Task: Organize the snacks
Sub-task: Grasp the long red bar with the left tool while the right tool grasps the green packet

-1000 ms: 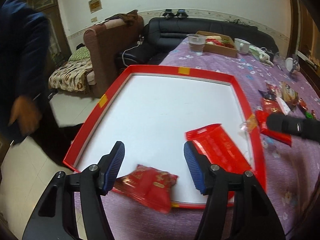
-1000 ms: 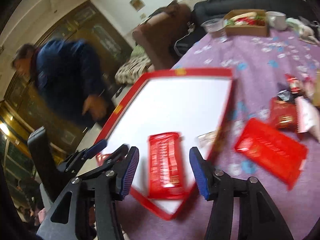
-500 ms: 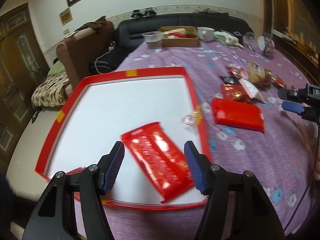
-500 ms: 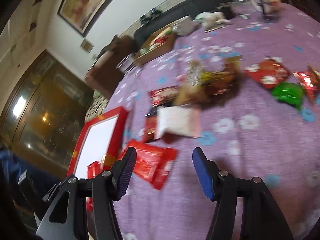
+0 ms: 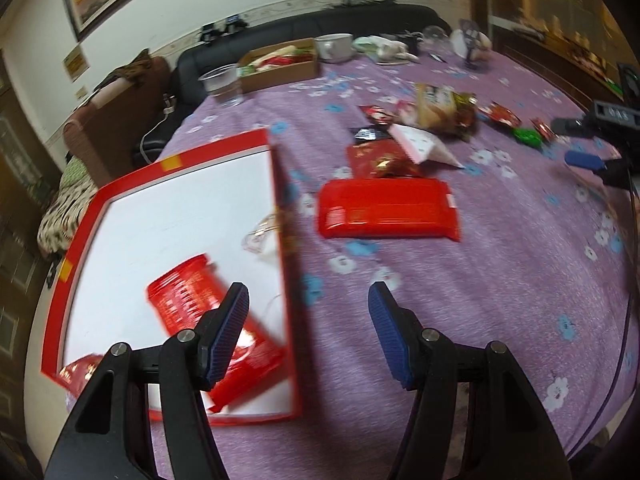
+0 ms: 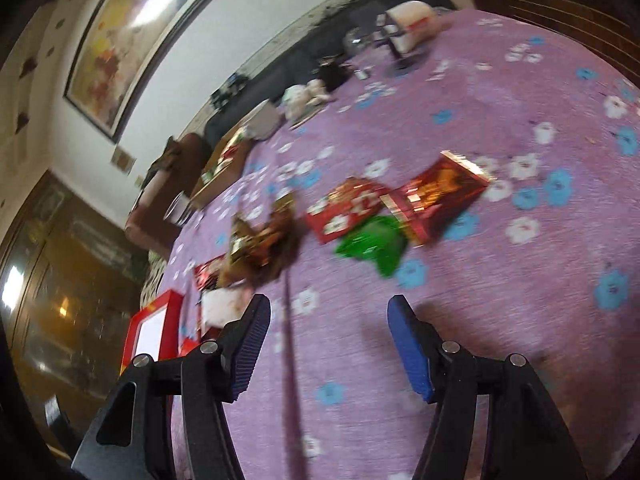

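Observation:
A red-rimmed white tray (image 5: 276,216) lies on the purple cloth, holding a long red snack pack (image 5: 192,296) and a small red packet (image 5: 76,372) at its near corner. A flat red pack (image 5: 388,208) lies on the cloth right of the tray. Beyond it sits a heap of snack packets (image 5: 420,128). My left gripper (image 5: 308,328) is open and empty above the tray's right rim. My right gripper (image 6: 328,344) is open and empty, hovering before a green packet (image 6: 372,244) and red packets (image 6: 436,192); it also shows in the left wrist view (image 5: 592,160).
A plastic cup (image 5: 222,84), a cardboard box of food (image 5: 280,64) and a white bowl (image 5: 334,46) stand at the far end of the table. A black sofa (image 5: 320,24) and brown armchair (image 5: 112,120) lie beyond. A clear wrapper (image 5: 262,236) rests at the tray's right rim.
Both grippers have swung to the right. The left view has moved from over the tray to its right rim; the right view has left the tray for the green and red packets.

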A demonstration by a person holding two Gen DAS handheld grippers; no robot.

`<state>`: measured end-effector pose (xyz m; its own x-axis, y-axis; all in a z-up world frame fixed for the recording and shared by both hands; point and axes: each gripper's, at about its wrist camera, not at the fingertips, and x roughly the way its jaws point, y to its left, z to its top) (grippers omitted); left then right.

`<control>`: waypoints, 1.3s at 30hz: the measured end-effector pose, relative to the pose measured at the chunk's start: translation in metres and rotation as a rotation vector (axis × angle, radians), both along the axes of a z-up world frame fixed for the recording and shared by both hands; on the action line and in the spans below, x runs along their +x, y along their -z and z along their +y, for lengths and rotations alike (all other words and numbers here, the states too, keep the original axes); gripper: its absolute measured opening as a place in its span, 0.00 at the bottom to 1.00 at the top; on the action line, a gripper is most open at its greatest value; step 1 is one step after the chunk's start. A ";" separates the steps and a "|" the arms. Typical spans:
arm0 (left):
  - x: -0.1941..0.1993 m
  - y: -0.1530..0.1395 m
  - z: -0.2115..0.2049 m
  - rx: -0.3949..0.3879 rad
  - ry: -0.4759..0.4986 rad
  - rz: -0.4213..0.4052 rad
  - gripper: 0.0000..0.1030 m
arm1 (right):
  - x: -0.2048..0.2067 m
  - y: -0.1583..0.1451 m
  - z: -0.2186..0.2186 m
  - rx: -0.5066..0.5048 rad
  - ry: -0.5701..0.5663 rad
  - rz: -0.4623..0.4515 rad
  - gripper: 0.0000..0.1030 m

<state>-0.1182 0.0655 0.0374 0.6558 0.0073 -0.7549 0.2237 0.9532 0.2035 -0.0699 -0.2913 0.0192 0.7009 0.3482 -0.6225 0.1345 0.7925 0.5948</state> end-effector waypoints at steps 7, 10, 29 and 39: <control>0.023 -0.003 -0.016 0.028 0.032 0.007 0.65 | 0.032 0.002 0.006 -0.090 0.006 0.085 0.62; 0.037 -0.006 -0.021 0.055 0.042 0.003 0.65 | 0.051 0.008 0.010 -0.136 0.021 0.134 0.62; 0.113 0.013 -0.048 -0.058 0.043 0.146 0.80 | 0.075 0.012 0.048 -0.617 0.046 0.091 0.38; 0.090 0.020 -0.069 -0.128 0.278 0.150 0.80 | 0.074 0.012 0.046 -0.596 0.035 0.084 0.41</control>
<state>-0.0283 -0.0031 0.0176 0.5010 -0.2578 -0.8262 0.4972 0.8671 0.0310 0.0041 -0.2455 0.0076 0.6452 -0.0998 -0.7574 0.1936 0.9804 0.0357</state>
